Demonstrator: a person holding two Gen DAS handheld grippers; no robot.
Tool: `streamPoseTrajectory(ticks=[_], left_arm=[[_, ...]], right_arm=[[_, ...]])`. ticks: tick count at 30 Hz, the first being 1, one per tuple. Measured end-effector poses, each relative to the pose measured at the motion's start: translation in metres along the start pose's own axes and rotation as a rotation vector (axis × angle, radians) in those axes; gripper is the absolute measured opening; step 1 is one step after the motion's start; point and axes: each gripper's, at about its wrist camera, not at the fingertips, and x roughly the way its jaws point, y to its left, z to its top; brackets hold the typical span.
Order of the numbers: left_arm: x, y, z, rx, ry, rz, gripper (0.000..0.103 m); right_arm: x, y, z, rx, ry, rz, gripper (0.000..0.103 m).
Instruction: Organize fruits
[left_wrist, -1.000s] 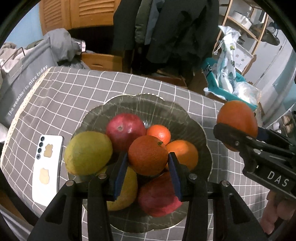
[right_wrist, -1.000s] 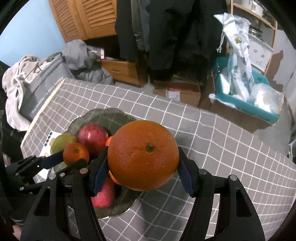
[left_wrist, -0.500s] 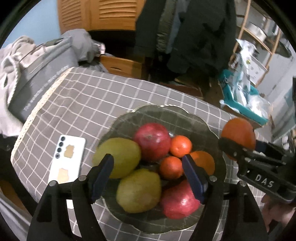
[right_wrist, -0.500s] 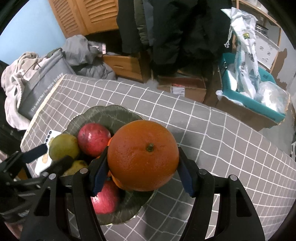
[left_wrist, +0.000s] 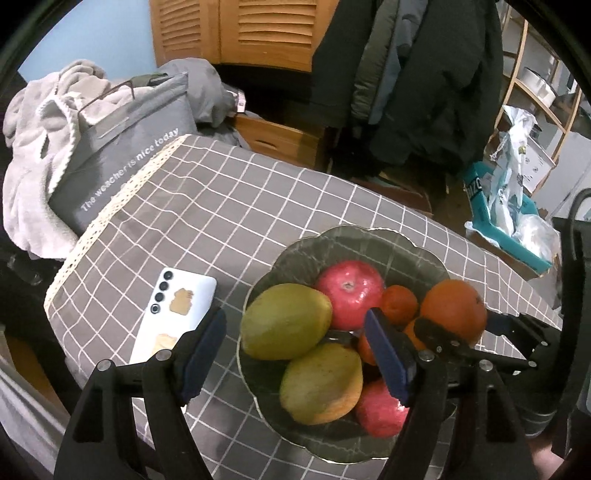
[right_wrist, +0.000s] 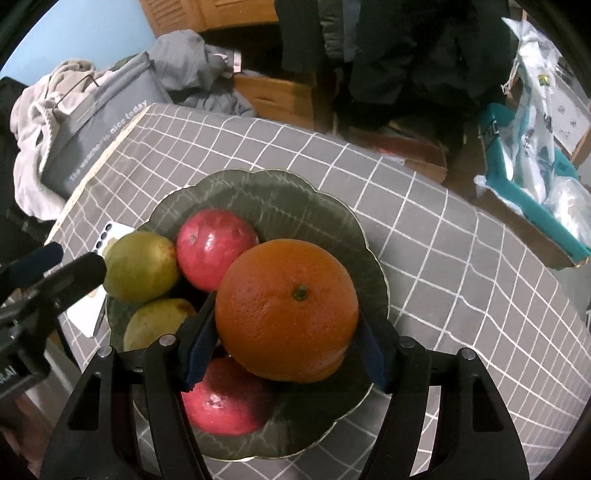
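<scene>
Fruits, one lot, gathered in a dark scalloped bowl (right_wrist: 332, 206) on a grey checked tablecloth (right_wrist: 461, 258). We list the contents: two red apples, far (right_wrist: 216, 254) and near (right_wrist: 221, 402); two yellow-green mangoes, upper (left_wrist: 286, 326) and lower (left_wrist: 321, 384); small tangerines (left_wrist: 399, 304) wedged between the far apple and the right side of the pile.

Large orange (right_wrist: 286, 310): in transit. We carry it in the right gripper (right_wrist: 284, 350), over the bowl's right half, low over the pile. Its jaws have just been opening with the orange between them; the left pad looks barely off the peel and the right pad is hidden behind the fruit, so we cannot tell whether they still press.

Left gripper (left_wrist: 295, 354): spread, nothing between its fingers, its jaws having just opened. It hangs over the bowl's left edge beside the mangoes, with a white phone (left_wrist: 173, 314) lying on the cloth just outside the rim.

Step in hand, as we judge it: setting the orange down among the rest. Handling notes:
- we lower until the orange bears on the fruit beneath before widening the jaws further, since a round fruit let go from above may roll over the rim
- we aim for the hollow between the far apple, the tangerines and the near apple, where neighbours cradle it
- we draw the pads straight back along the fingers, without brushing the peel
- we keep the left gripper clear of the right one's path
</scene>
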Motion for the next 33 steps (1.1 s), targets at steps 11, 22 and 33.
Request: streamPoseTrajectory(ticks=[11, 22, 33], left_arm=[[-0.021, -0.001, 0.000, 0.003, -0.033, -0.016, 0.080], [-0.057, -0.006, 0.001, 0.027, -0.098, -0.041, 0.081], [-0.111, -0.030, 0.006, 0.088, -0.220, -0.083, 0.088]], right_arm=[[-0.029, -0.001, 0.002, 0.016, -0.057, -0.002, 0.079], [-0.084, -0.010, -0.011, 0.029, -0.161, -0.096, 0.079], [-0.164, -0.021, -0.021, 0.058, -0.321, -0.192, 0.081]])
